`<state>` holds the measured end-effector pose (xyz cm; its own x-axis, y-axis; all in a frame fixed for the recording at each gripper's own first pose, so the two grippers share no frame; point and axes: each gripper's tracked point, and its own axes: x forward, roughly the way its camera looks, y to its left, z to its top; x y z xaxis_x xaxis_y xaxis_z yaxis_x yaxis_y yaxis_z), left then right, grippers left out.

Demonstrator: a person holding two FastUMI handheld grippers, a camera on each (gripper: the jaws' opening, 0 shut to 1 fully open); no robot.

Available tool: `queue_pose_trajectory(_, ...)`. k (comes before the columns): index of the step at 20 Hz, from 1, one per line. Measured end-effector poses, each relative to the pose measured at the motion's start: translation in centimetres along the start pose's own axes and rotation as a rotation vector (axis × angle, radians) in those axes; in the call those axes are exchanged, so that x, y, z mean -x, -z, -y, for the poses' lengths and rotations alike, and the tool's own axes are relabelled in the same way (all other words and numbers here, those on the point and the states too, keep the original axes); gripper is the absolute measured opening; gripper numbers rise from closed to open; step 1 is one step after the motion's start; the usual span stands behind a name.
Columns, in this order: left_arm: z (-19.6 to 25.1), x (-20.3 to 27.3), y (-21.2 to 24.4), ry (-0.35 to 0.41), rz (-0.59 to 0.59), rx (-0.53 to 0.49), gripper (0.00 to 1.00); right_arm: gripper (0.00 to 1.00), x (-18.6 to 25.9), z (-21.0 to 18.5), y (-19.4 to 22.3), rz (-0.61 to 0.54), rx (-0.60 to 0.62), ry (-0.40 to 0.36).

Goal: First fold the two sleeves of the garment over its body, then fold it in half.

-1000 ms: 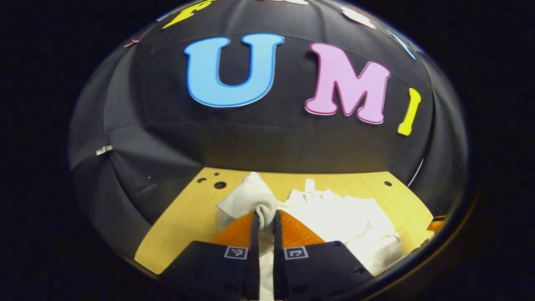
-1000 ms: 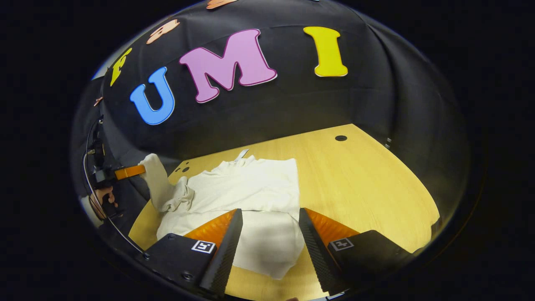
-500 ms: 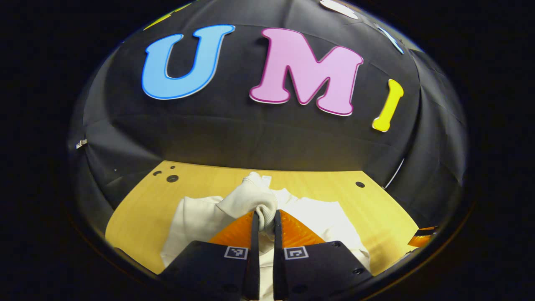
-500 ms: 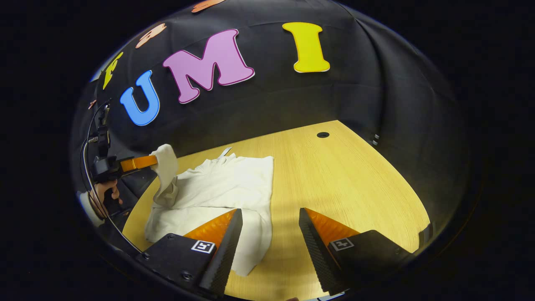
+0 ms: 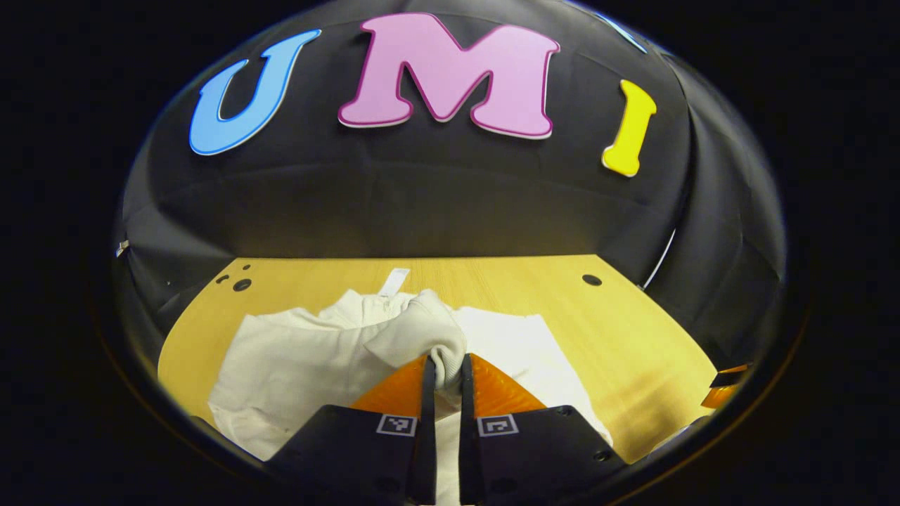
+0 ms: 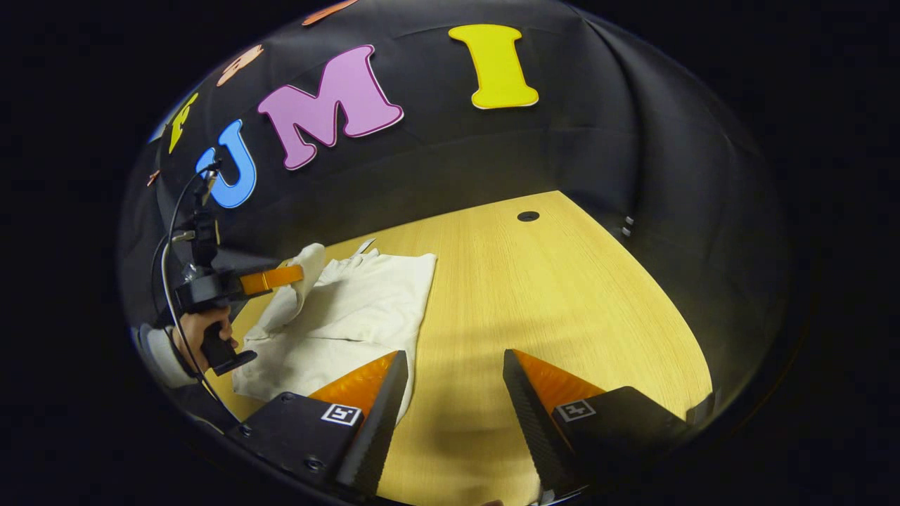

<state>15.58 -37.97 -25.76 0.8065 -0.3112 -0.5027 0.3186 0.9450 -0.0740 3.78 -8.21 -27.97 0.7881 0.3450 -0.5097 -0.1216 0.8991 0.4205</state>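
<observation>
**Left sleeve in transit over the garment body**

Change of state: over the last second the left gripper (image 5: pixel 444 372) has carried the sleeve (image 5: pixel 420 334) inward. The cuff, earlier lifted beside the garment (image 5: pixel 295 358), now hangs above its middle, below centre in the left gripper view. The first sleeve fold is therefore under way but not laid down. The right gripper (image 6: pixel 450 393) has drifted off the cloth and now faces bare bench (image 6: pixel 562 295).

Left jaws: nearly closed, both orange fingers pressing a bunched fold of the sleeve cuff between them.

Right jaws: wide apart, holding nothing. Its left finger appears to overlap the garment's near edge at lower left of the right gripper view; contact cannot be confirmed.

Garment location: flat on the bench, collar toward the booth wall. In the right gripper view, a hand (image 6: pixel 204 330) holds the left gripper at left.
</observation>
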Motion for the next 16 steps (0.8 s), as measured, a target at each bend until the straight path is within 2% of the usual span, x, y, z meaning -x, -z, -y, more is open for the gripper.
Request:
queue_pose_trajectory(4, 1.8, -1.3, 2.2, 0.014, -0.034, -0.023, 0.15, 0.84, -0.3, 1.5, 0.1, -0.008, -0.006, 0.001)
queue_pose_trajectory(7, 3.3, -1.6, 4.0, 0.071, -0.061, -0.011, 0.23, 0.84, -0.5, 1.9, 0.4, -0.017, -0.007, -0.003)
queue_pose_trajectory(9, 4.9, -1.1, 4.2, 0.142, -0.056, 0.029, 0.34, 0.84, -0.6, 1.8, 0.4, -0.019, -0.011, -0.010)
queue_pose_trajectory(10, 5.6, -0.8, 4.0, 0.177, -0.045, 0.042, 0.44, 0.84, -0.8, 1.6, 0.4, -0.020, -0.009, -0.014)
queue_pose_trajectory(12, 7.0, 0.3, 3.9, 0.233, -0.026, 0.037, 0.58, 0.84, -0.9, 0.9, 0.5, -0.021, -0.004, -0.021)
queue_pose_trajectory(13, 7.6, 0.8, 3.9, 0.256, -0.018, 0.030, 0.71, 0.84, -0.8, 0.5, 0.6, -0.023, -0.003, -0.024)
queue_pose_trajectory(16, 7.5, 2.6, 3.9, 0.271, -0.005, -0.005, 0.90, 0.84, -0.5, -1.1, 0.7, -0.022, 0.006, -0.032)
